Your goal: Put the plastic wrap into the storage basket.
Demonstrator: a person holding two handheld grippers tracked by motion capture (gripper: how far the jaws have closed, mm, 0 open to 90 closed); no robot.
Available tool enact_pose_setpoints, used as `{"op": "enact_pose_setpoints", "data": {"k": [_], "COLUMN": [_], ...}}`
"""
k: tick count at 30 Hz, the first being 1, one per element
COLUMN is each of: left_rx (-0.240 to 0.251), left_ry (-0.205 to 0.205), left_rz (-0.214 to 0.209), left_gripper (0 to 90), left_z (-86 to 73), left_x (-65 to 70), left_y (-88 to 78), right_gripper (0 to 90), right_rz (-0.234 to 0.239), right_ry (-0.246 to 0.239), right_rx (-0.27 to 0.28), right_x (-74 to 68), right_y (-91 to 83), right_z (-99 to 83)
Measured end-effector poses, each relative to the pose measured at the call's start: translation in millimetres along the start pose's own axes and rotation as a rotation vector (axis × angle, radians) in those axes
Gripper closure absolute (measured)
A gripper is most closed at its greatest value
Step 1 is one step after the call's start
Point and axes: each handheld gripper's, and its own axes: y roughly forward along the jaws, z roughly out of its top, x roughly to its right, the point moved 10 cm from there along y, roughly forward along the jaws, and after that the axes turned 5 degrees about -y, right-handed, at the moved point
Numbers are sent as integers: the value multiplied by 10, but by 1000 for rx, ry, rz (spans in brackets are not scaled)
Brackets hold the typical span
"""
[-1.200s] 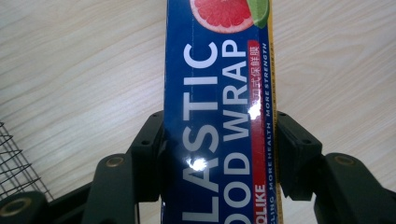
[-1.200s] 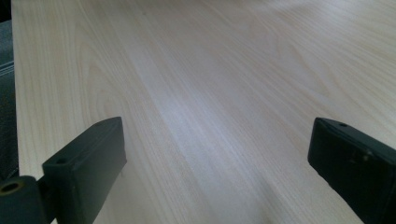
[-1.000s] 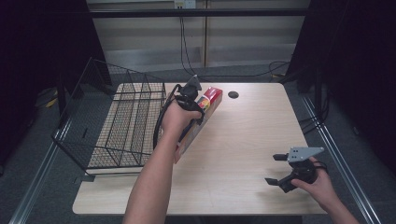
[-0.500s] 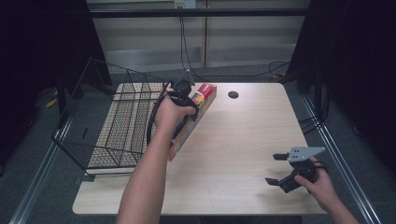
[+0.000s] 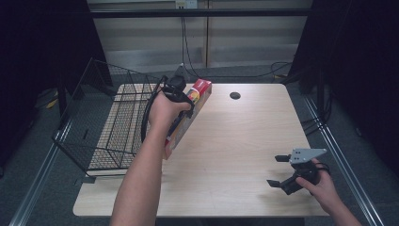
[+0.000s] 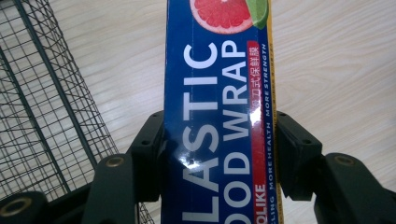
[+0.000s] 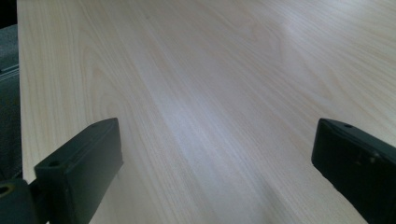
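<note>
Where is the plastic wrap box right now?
In the high view the plastic wrap box sits left of centre, clamped in the left gripper, beside the wire basket and over the table's left part.

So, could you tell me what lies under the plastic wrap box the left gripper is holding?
Under the plastic wrap box, clamped in the left gripper, the wooden table shows either side, with the wire basket beside it. What lies directly beneath the box is covered.
</note>
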Motion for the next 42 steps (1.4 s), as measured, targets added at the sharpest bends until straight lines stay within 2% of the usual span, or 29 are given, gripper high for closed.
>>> {"op": "enact_pose_setpoints", "data": {"k": [2, 3, 5, 11, 12, 19, 21, 22, 28, 31, 32, 35, 36, 37, 38, 39, 41, 42], "left_rx": [10, 2, 16, 5, 17, 13, 21, 29, 37, 32, 43, 42, 46, 49, 43, 52, 53, 56], "left_ry": [-12, 0, -20, -17, -32, -32, -40, -59, -71, -52, -72, -70, -99, -99, -81, -107, -94, -105], "left_rz": [1, -1, 0, 12, 16, 20, 22, 20, 23, 25, 30, 34, 35, 41, 34, 43, 46, 49], "left_gripper": [445, 445, 445, 445, 446, 446, 445, 445, 445, 445, 445, 445, 445, 445, 445, 445, 445, 445], "left_z": [10, 7, 19, 16, 27, 19, 24, 26, 34, 32, 38, 36, 33, 33, 32, 35, 35, 33], "left_x": [-2, -16, -20, -57, -71, -120, -145, -142, -205, -237, -245, -268, -266, -284, -298, -304, -337, -370], "left_y": [-12, -32, -52, -126, -154, -246, -274, -297, -391, -436, -456, -487, -505, -519, -542, -557, -591, -615], "right_gripper": [16, 16, 15, 16, 16, 15, 16, 16, 16, 16, 16, 16, 16, 16, 16, 16, 16, 16], "right_rz": [1, 1, 2, -5, -5, -4, -5, -7, -5, -7, -4, -7, -7, -5, -4, -4, -5, -6], "right_ry": [-2, -2, -2, 0, 1, 3, 4, 4, 6, 6, 6, 5, 4, 6, 6, 6, 5, 7], "right_rx": [2, 2, 1, 5, 6, 0, 3, 2, 6, 5, 6, 5, 5, 4, 4, 4, 3, 4], "right_x": [2, 2, 0, 8, 10, 7, 10, 11, 8, 12, 8, 11, 11, 7, 6, 5, 6, 6], "right_y": [-1, -1, -1, -4, -5, -2, -6, -8, -11, -12, -14, -14, -13, -13, -13, -13, -14, -16], "right_z": [0, 0, -2, 3, 2, -4, 0, -1, 7, 6, 6, 5, 5, 5, 4, 5, 4, 6]}}
